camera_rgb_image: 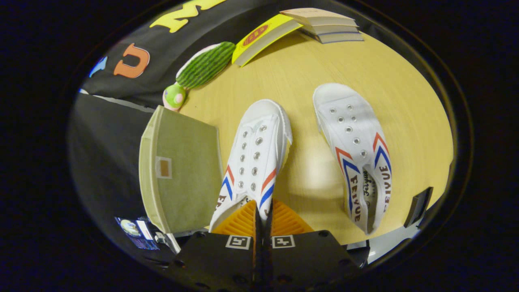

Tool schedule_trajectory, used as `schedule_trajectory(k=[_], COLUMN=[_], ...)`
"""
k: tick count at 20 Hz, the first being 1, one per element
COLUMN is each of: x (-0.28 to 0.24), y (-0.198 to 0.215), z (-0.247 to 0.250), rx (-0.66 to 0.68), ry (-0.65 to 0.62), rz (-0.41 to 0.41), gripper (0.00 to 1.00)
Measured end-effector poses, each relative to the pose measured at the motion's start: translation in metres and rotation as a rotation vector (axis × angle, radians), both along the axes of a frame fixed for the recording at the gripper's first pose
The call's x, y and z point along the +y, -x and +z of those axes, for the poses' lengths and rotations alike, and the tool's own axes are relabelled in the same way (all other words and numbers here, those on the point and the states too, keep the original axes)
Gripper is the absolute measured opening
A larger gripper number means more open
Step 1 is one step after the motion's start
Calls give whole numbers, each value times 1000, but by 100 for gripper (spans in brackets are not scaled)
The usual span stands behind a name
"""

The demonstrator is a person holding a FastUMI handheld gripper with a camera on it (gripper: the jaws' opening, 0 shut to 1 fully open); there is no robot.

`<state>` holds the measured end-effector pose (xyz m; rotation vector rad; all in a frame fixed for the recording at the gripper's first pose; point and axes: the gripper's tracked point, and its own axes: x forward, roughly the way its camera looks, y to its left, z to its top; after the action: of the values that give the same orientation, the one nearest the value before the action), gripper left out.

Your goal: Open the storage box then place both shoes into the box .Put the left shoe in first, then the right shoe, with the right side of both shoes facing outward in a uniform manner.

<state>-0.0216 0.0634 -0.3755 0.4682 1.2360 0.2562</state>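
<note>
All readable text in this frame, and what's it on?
"FEIYUE": each side of the free shoe.
"Feiyue": script on its insole.
Cut-off letters, unreadable: side of the gripped shoe, whose heel the gripper is shut on.
Red oval logo on the yellow book: too blurred.
Tag on the storage box: nothing legible.

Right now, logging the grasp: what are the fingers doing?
Gripper: fingers closed on the heel edge of the nearer white canvas shoe.
</note>
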Motion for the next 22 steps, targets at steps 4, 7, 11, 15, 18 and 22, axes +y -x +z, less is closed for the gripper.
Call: schedule_trajectory(k=[4, 7, 11, 15, 18, 22], x=[31, 78, 150, 217, 248, 273], y=[10, 15, 7, -1, -10, -14], z=[80, 128, 137, 110, 82, 46], rx=[-81, -118, -124, -71, -35, 9], ry=[-24, -46, -42, -35, -11, 9], rz=[97, 163, 220, 238, 235, 216], gripper=[6, 5, 6, 6, 6, 6])
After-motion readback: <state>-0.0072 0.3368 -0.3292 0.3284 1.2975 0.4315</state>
